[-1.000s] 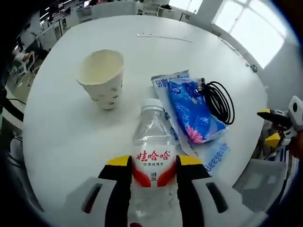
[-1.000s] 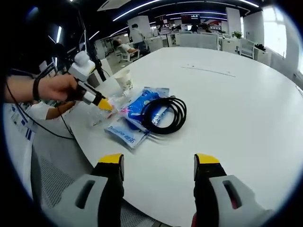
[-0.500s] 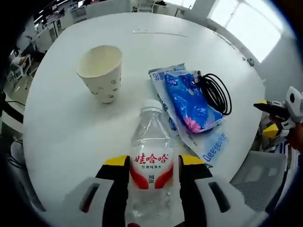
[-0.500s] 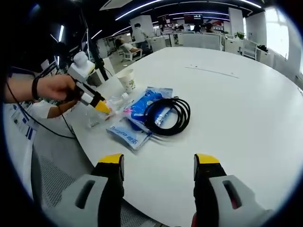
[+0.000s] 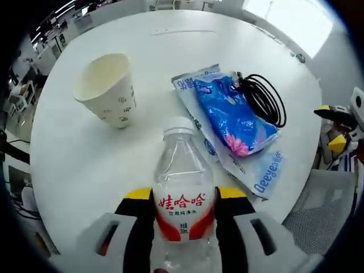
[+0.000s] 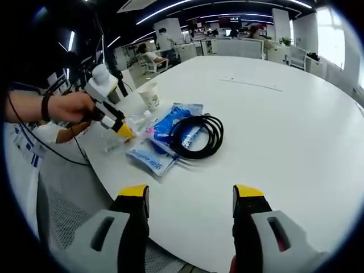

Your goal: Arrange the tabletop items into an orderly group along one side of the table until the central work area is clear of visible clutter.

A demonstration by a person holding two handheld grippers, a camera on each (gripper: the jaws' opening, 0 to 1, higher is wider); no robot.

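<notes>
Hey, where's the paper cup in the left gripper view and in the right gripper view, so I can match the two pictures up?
Left gripper view: the paper cup stands upper left on the white table, left of the blue packets.
Right gripper view: the paper cup is small, left of centre, beyond the blue packets and the left gripper.
Shared landmark: the coiled black cable beside the packets.

Beyond my worktop (image 6: 296, 114), desks (image 6: 250, 48) and chairs (image 6: 152, 62) fill the upper middle of the right gripper view, with a person (image 6: 165, 40) standing among them. Ceiling lights (image 6: 170, 7) streak the top, and a bright window (image 6: 329, 31) sits upper right. A mesh chair (image 5: 318, 216) shows lower right in my left gripper view.
</notes>
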